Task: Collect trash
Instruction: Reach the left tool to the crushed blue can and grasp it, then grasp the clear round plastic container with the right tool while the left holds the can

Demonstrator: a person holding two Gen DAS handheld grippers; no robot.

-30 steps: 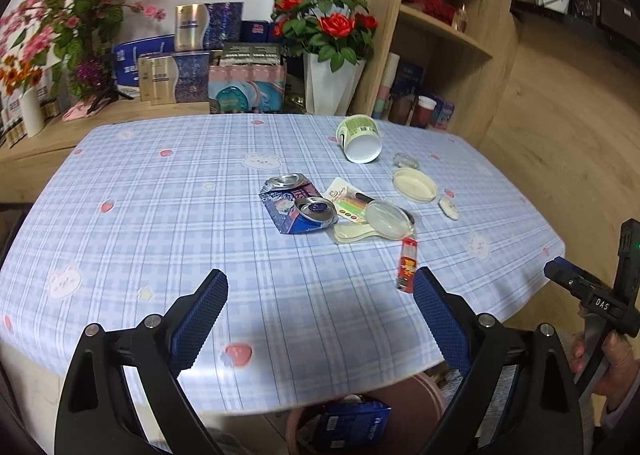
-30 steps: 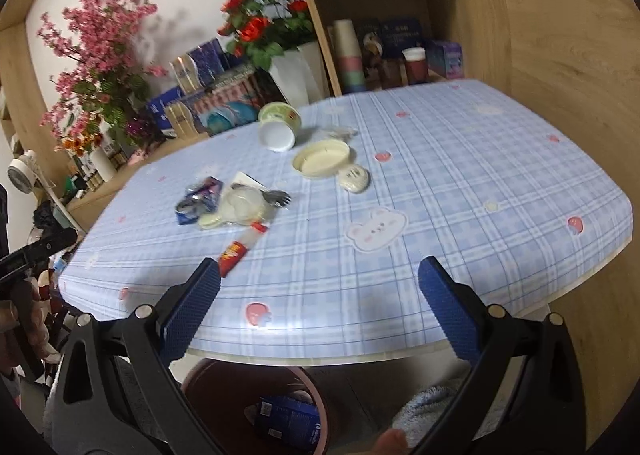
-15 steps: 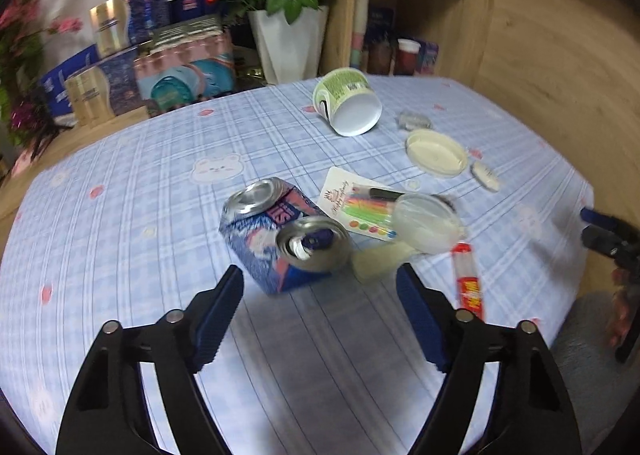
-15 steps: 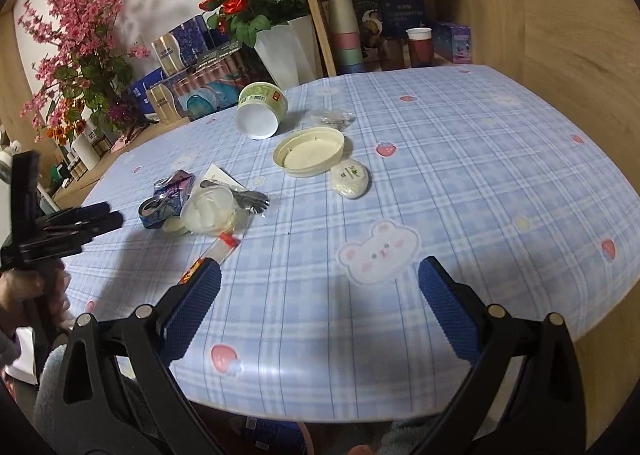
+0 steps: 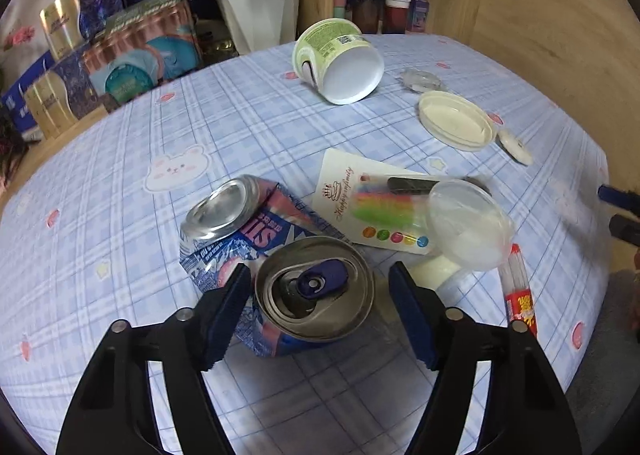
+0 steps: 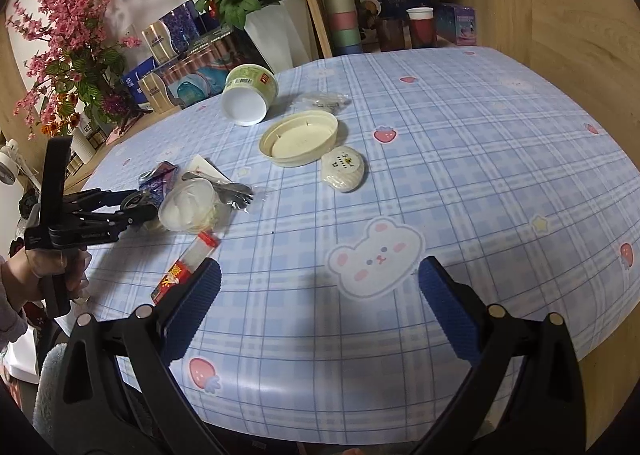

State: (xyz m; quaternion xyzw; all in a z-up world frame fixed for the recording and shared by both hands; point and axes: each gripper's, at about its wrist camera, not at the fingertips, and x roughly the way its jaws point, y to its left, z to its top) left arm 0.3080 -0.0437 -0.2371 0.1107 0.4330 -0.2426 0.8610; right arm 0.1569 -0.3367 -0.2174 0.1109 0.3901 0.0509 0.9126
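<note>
A crushed blue drink can [image 5: 280, 255] lies on the checked tablecloth [image 5: 120, 215]. My left gripper [image 5: 320, 291] is down over the can, which sits between its closing jaws. The left pad is at the can's side and a gap shows at the right pad. In the right wrist view the left gripper [image 6: 138, 211] reaches in from the left. My right gripper [image 6: 318, 271] stands open over the table's near edge with nothing between its fingers. Beside the can lie a clear plastic cup [image 5: 468, 223], a candle card [image 5: 372, 203] and a red sachet [image 5: 518, 295].
Further back lie a green tub [image 5: 340, 63] on its side, a cream lid [image 5: 456, 121], a small white packet [image 5: 516, 143] and a clear wrapper [image 5: 420, 79]. A white vase [image 5: 256, 3], boxes and a wooden shelf stand behind the table.
My left gripper has come forward and down onto the can, and its jaws have narrowed around it. The right gripper has moved forward over the table's edge and stays open.
</note>
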